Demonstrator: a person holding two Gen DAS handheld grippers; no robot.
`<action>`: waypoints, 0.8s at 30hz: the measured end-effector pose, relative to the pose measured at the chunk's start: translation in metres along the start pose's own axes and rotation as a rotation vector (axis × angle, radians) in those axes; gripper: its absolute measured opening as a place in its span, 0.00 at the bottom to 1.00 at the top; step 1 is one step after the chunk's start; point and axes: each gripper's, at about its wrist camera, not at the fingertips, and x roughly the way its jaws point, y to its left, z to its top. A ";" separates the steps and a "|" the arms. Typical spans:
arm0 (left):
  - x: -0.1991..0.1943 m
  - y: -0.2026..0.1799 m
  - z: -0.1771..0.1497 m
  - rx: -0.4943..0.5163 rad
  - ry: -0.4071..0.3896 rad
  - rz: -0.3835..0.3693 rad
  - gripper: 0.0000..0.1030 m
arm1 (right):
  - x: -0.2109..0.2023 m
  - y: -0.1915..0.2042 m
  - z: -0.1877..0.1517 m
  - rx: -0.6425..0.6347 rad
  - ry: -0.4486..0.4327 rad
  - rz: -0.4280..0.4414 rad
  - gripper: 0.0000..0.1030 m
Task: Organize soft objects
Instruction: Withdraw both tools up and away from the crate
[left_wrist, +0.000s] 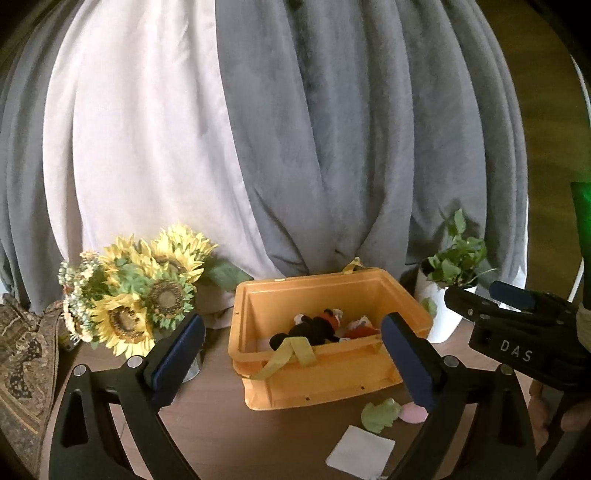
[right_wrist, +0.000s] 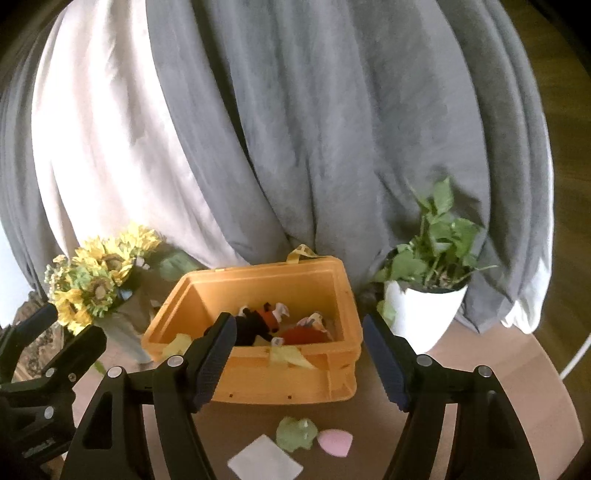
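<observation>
Nearest, on the brown table (right_wrist: 480, 354): white square pad (right_wrist: 265, 461), green leaf-shaped piece (right_wrist: 296, 432), pink wedge (right_wrist: 335, 442) — close together, outside the bin

Left gripper (left_wrist: 293, 354) with jaws spread wide, nothing between the pads; right gripper (right_wrist: 300, 356) likewise parted and empty, both raised before the bin's front wall

Just beyond, orange bin (right_wrist: 258, 384), open-topped — black plush (right_wrist: 253, 328) and red plush (right_wrist: 308, 334) lying inside, yellow strap (left_wrist: 286, 356) draped over the front rim

Further back, sunflowers (left_wrist: 140, 291) left, potted plant (right_wrist: 428, 280) in white pot right; grey and white curtains (right_wrist: 295, 129) behind
</observation>
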 end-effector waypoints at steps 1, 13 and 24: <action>-0.004 0.000 -0.001 0.001 -0.004 -0.001 0.95 | -0.005 0.000 -0.002 0.001 -0.004 -0.003 0.70; -0.051 -0.032 -0.018 -0.042 -0.023 0.071 0.96 | -0.044 -0.015 -0.013 -0.026 -0.031 0.056 0.70; -0.080 -0.077 -0.056 -0.144 -0.002 0.249 0.96 | -0.046 -0.045 -0.025 -0.114 -0.001 0.202 0.70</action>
